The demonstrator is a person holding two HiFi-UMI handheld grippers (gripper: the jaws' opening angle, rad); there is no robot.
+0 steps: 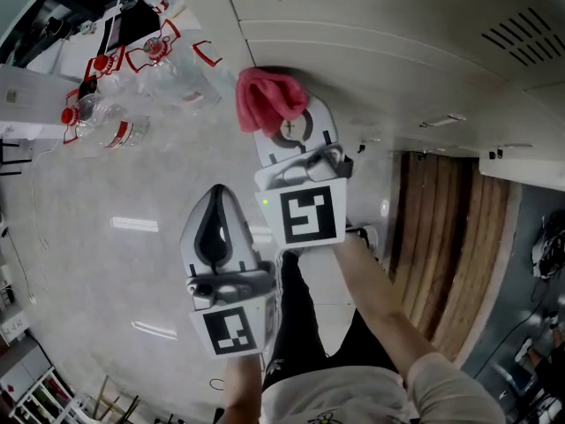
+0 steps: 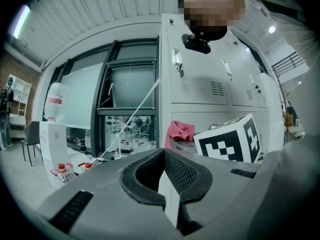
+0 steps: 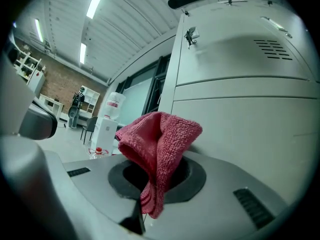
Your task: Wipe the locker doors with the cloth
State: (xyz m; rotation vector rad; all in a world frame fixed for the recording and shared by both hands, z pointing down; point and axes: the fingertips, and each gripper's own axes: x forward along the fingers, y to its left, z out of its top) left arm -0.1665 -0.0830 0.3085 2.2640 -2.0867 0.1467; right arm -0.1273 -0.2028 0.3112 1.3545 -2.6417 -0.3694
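Red terry cloth (image 3: 160, 144), looped and fuzzy in texture, is held bunched into a folded peak between the fingers of the right gripper (image 3: 155, 176), which are closed tightly on its lower folds. The cloth's long axis runs along the fingers, and its free peak points away from the gripper towards the lockers (image 3: 240, 84). In the head view the cloth (image 1: 269, 100) is seen just beside the pale locker front (image 1: 397, 42); whether it touches the metal cannot be told.

The lockers are made of smooth, pale grey sheet metal, with flat rectangular doors divided by thin seams, a panel of slanted vent slots (image 1: 521, 38) and small latches. The fingers of the left gripper (image 2: 167, 171), lined with black meshed pads, are held only slightly apart, with a thin pale slit seen between them and nothing gripped. This gripper (image 1: 214, 210) is carried farther from the lockers than the right gripper (image 1: 284, 117), with nothing between it and the doors but the other tool's marker cube (image 2: 232, 139).

Clear plastic water bottles (image 1: 115, 122) with red caps are stood on the glossy pale floor, well away from the lockers. A white water dispenser (image 2: 54, 129) is placed beyond them. A strip of brown wooden boards (image 1: 441, 254) is laid at the lockers' foot.
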